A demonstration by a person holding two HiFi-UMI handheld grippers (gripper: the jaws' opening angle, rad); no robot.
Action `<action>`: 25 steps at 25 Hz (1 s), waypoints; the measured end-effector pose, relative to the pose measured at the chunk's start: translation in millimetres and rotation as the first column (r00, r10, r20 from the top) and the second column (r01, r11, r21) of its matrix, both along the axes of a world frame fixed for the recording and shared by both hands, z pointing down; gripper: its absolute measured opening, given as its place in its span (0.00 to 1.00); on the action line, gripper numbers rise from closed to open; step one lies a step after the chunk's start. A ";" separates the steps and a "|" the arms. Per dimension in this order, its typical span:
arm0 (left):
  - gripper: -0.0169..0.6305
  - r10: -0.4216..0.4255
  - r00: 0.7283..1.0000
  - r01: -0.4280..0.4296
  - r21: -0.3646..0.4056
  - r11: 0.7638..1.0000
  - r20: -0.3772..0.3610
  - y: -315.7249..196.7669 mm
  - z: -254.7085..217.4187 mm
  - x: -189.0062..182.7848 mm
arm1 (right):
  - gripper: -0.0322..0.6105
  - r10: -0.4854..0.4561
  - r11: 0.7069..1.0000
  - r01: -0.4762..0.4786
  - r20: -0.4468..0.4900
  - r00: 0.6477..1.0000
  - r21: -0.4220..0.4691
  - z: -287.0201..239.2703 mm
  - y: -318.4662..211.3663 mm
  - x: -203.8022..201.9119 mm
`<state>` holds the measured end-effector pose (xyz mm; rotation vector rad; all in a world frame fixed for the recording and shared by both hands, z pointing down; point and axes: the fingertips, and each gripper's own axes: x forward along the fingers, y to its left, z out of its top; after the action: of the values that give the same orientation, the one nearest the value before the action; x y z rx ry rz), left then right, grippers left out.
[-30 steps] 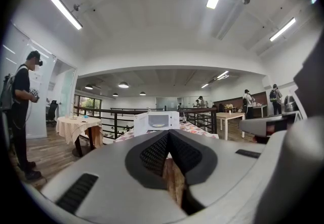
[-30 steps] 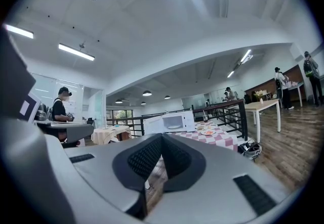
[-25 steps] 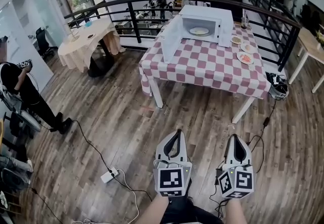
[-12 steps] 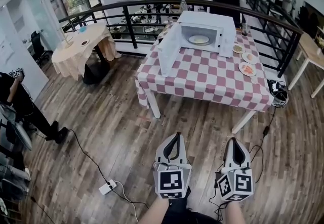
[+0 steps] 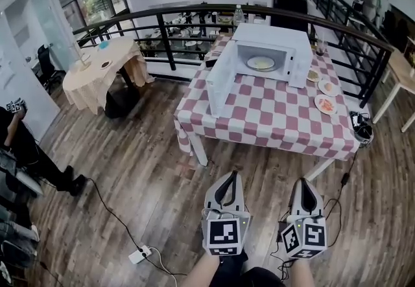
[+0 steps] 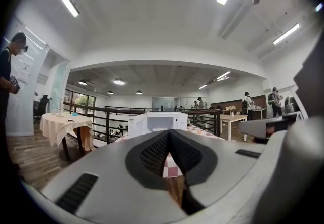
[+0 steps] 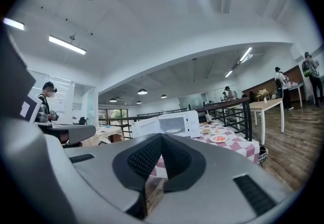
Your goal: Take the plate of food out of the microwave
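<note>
A white microwave [image 5: 269,54] stands at the far end of a red-and-white checked table [image 5: 259,120], its door [image 5: 220,83] swung open to the left. Inside it lies a white plate of food [image 5: 261,63]. The microwave [image 6: 158,123] shows small and far off in the left gripper view, and the microwave [image 7: 169,123] with its plate [image 7: 172,130] in the right gripper view. My left gripper [image 5: 228,178] and right gripper [image 5: 307,184] are both shut and empty, side by side over the wood floor, well short of the table.
Three plates of food [image 5: 324,103] sit on the table right of the microwave. A black railing [image 5: 162,20] runs behind the table. A round clothed table [image 5: 104,65] stands at left, a person [image 5: 26,149] at far left. A power strip and cable [image 5: 139,254] lie on the floor.
Both grippers and the head have moved forward toward the table; the microwave and table look larger and nearer. The jaws stay shut.
</note>
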<state>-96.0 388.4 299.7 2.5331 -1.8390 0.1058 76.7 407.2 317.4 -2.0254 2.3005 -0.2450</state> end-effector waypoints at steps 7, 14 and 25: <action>0.05 0.006 1.000 -0.007 -0.028 1.000 -0.015 -36.1 9.7 -9.9 | 0.04 0.015 1.000 -0.015 -0.012 1.000 -0.011 6.4 -35.6 -6.7; 0.05 0.004 1.000 -0.005 -0.034 0.999 -0.022 -57.8 18.1 -12.1 | 0.04 0.011 0.999 -0.012 -0.028 1.000 -0.035 13.4 -54.4 -7.9; 0.05 -0.021 1.000 0.020 -0.064 0.998 -0.023 -96.3 28.4 -11.4 | 0.04 -0.017 0.998 0.015 -0.030 0.999 -0.060 23.4 -95.8 -6.8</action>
<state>-107.4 292.1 328.1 2.4616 -1.8220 0.1316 69.9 311.4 340.8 -2.0530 2.3562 -0.2894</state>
